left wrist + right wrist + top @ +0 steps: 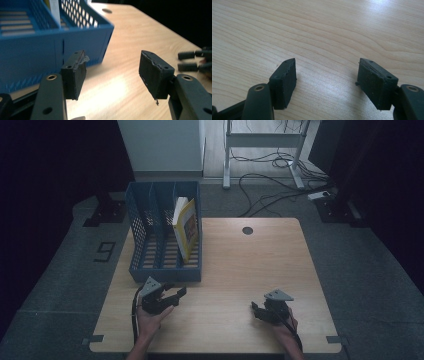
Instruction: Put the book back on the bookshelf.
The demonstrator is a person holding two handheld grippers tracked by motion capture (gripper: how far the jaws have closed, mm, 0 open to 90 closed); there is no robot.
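A blue slotted file rack (165, 270) stands at the table's left, with a yellow-covered book (187, 227) leaning in its right slot. My left gripper (176, 296) hovers just in front of the rack's front wall (37, 52), open, with nothing between its pads (75, 75). My right gripper (256, 311) rests low over the wood at the near right, open and empty; bare tabletop (324, 50) lies between its pads (284, 80). In the left gripper view the right gripper's black fingertips (191, 60) show at the far right edge.
The wooden table (240, 265) has a dark round cable hole (247, 230) near its far edge. Beyond it stand a white cabinet (160, 145), a desk frame (262, 150) and loose cables (280, 185) on the grey floor.
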